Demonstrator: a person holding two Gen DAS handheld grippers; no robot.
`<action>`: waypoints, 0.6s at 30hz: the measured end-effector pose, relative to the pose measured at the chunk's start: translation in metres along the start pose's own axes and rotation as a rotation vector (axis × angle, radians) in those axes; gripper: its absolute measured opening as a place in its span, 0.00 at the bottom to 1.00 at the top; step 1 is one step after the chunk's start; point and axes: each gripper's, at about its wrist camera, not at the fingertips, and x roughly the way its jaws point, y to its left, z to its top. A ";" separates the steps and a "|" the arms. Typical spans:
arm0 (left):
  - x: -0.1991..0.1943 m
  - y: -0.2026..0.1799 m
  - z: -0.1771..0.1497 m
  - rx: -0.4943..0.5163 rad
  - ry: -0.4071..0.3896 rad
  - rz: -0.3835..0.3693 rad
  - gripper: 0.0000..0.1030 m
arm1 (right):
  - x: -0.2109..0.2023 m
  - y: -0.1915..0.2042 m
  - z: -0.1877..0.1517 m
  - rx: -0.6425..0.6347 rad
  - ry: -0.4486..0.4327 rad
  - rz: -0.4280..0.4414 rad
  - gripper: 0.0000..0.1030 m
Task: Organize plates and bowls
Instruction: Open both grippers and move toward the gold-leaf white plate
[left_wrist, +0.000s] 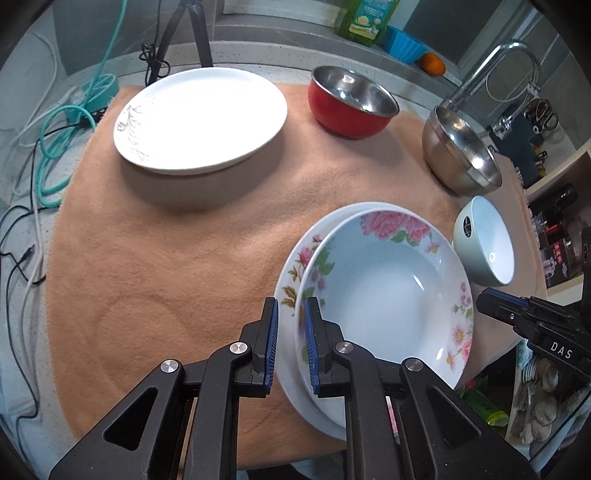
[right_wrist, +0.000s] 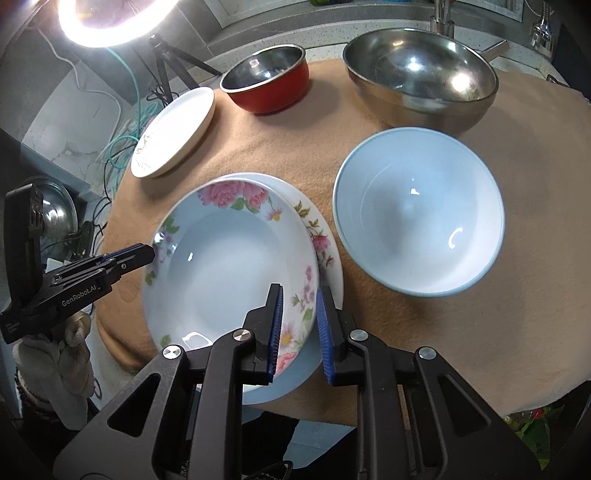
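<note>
A deep floral plate (left_wrist: 388, 288) (right_wrist: 229, 258) rests on a flatter floral plate (left_wrist: 291, 273) (right_wrist: 325, 243) at the front of the tan cloth. My left gripper (left_wrist: 291, 332) is open, its jaws straddling the left rims of both plates. My right gripper (right_wrist: 299, 325) is open, its jaws straddling the deep plate's right rim. Each gripper shows in the other view, the right one (left_wrist: 491, 302) and the left one (right_wrist: 144, 254). A plain white plate (left_wrist: 199, 118) (right_wrist: 173, 133), a red bowl (left_wrist: 351, 103) (right_wrist: 269, 77), a steel bowl (left_wrist: 461, 155) (right_wrist: 421, 77) and a pale blue bowl (left_wrist: 487, 243) (right_wrist: 417, 210) stand around.
The tan cloth (left_wrist: 166, 258) covers a grey counter. Cables (left_wrist: 55, 147) and a tripod (left_wrist: 184, 33) lie at the far left. A faucet (left_wrist: 509, 66), a soap bottle (left_wrist: 365, 18) and an orange (left_wrist: 432, 62) are behind. Shelves (left_wrist: 554, 229) stand at the right.
</note>
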 end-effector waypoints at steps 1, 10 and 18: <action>-0.003 0.004 0.001 -0.006 -0.004 -0.005 0.12 | -0.002 0.001 0.002 0.004 -0.005 0.007 0.18; -0.021 0.050 0.020 -0.074 -0.047 0.000 0.12 | -0.003 0.038 0.025 0.029 -0.010 0.159 0.19; -0.035 0.102 0.049 -0.141 -0.096 0.008 0.12 | 0.014 0.102 0.052 0.002 -0.023 0.226 0.20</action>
